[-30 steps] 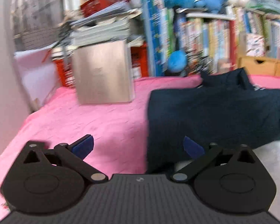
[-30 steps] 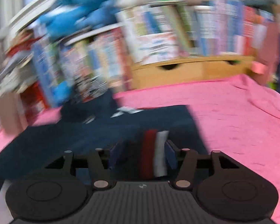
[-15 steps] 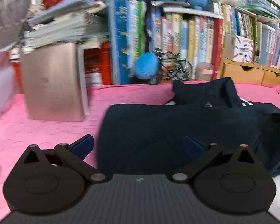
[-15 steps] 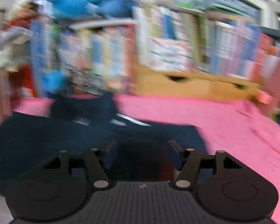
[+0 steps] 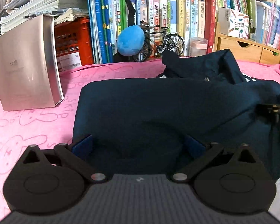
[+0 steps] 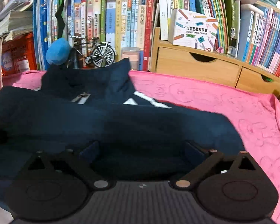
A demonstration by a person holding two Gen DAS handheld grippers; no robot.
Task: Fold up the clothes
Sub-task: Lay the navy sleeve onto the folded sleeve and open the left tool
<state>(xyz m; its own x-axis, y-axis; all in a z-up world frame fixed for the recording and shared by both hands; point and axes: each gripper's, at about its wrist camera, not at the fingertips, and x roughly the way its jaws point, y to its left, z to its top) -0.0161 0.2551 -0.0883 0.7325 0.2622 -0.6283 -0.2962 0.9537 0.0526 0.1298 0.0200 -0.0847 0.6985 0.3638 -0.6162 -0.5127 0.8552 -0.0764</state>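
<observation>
A dark navy jacket (image 5: pixel 158 108) lies folded over on the pink blanket (image 5: pixel 31 123), its collar bunched up at the back. In the right wrist view the jacket (image 6: pixel 121 123) shows a zip pull and white stripes. My left gripper (image 5: pixel 138 145) is open wide, low over the jacket's near left corner, with fabric beneath it and nothing pinched. My right gripper (image 6: pixel 141 149) hangs over the jacket's near right part. Its jaws are opening, and the pads stand clear of the cloth. The right gripper's tip (image 5: pixel 274 112) shows at the right edge of the left wrist view.
A metallic box (image 5: pixel 28 69) stands on the blanket to the jacket's left. Behind are an orange crate (image 5: pixel 72 43), a blue plush ball (image 5: pixel 130 43), a model bicycle (image 6: pixel 95 54), packed bookshelves (image 6: pixel 121 18) and wooden drawers (image 6: pixel 205 67). Bare pink blanket (image 6: pixel 242 115) spreads right.
The right gripper's jaws have spread and let go of the red-and-white fabric they held. Both views have swung in over the jacket. The left gripper stayed open.
</observation>
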